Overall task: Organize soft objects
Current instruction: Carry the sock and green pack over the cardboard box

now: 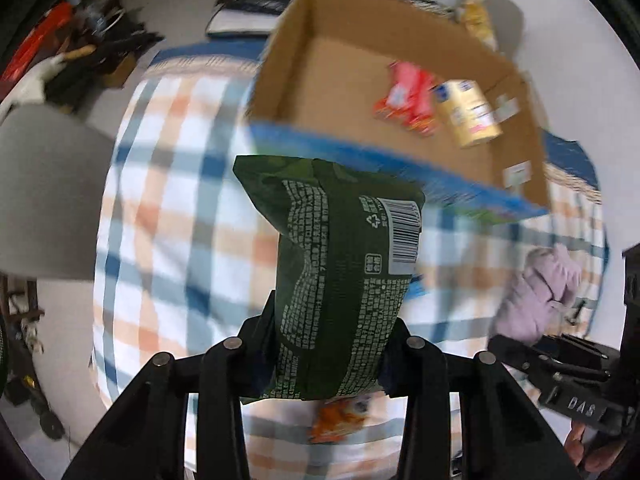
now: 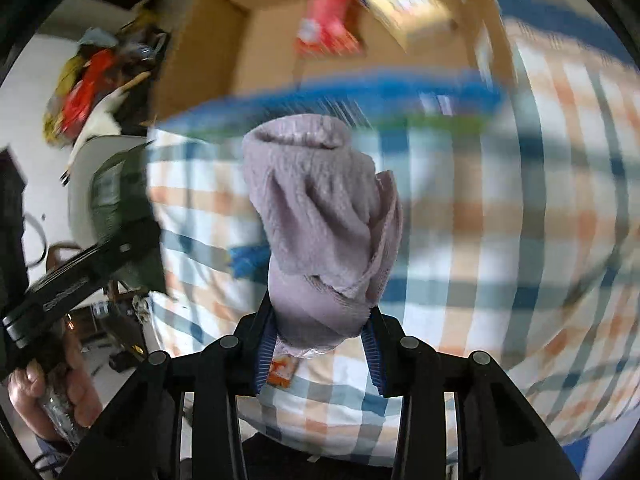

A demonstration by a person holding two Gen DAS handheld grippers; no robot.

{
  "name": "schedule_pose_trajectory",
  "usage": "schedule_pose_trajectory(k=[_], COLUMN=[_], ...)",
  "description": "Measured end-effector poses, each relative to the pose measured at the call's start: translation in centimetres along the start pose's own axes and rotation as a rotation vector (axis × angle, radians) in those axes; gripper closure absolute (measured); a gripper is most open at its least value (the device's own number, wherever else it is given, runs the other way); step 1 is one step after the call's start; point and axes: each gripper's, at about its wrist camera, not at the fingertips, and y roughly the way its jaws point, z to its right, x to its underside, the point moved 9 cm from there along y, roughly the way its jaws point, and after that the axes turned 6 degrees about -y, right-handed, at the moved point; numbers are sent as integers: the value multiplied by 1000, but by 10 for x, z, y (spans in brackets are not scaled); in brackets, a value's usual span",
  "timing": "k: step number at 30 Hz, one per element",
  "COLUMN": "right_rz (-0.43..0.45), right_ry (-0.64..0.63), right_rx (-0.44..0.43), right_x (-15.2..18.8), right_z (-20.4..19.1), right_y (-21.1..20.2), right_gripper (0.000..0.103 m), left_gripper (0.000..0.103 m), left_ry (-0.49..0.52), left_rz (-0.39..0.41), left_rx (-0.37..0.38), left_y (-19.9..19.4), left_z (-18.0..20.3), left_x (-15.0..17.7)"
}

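**Both hand-held grippers carry soft items in front of the box**

The left hand-held gripper (image 1: 332,344) is clenched on a dark green snack bag (image 1: 340,276). The bag stands up between the two fingers, with its barcode side toward the camera, and it is lifted above the counter (image 1: 168,208), which is covered with a checked cloth in blue, orange and white. The right hand-held gripper (image 2: 320,336) is clenched on a pale purple cloth (image 2: 320,216), bunched and folded, also held above the checked cloth.

Beyond both items, on the far side, stands an open cardboard box (image 1: 304,80) with a blue near edge. Inside it, at the right, lie a red packet (image 1: 408,98) and a yellow can (image 1: 468,114) on its side. The near wall of the box is between the held items and the inside of the box.

An orange packet (image 1: 340,420) lies on the cloth just under the green bag, near the camera. A small blue thing lies on the cloth beside the purple cloth; it is too blurred to tell what it is. In the left wrist view the purple cloth and the right hand-held gripper show at the right edge. In the right wrist view the green bag shows at the left, with a hand (image 2: 60,396) on the handle below. Clutter lies on the floor at the far left.
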Motion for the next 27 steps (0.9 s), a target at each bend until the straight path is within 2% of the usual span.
schedule_pose_trajectory(k=[3,6,11,13,19,27], right_rz=[36,58,23,1,-138,-297], right_ry=[-58,-95,-128,-129,-163,-207], right_rx=[38,84,155,164,197,255], right_x=[-38,-74,-134,-153,-196,-202], right_z=[-11,-11,3,-1,8,33], right_y=[-22,-40,-46,-35,14,71], right_gripper=[62,62,62,62,62,62], left_gripper=[67,67,67,67,67,67], left_ry=[60,105,135,141,129,124], left_rz=[24,27,-17,-48,-142,-242], left_rx=[2,-3,-40,-61,-101,-125], left_y=[-15,-11,3,15,54,104], left_z=[27,53,67,68,63,58], left_x=[-29,-65,-114,-135,-178,-209])
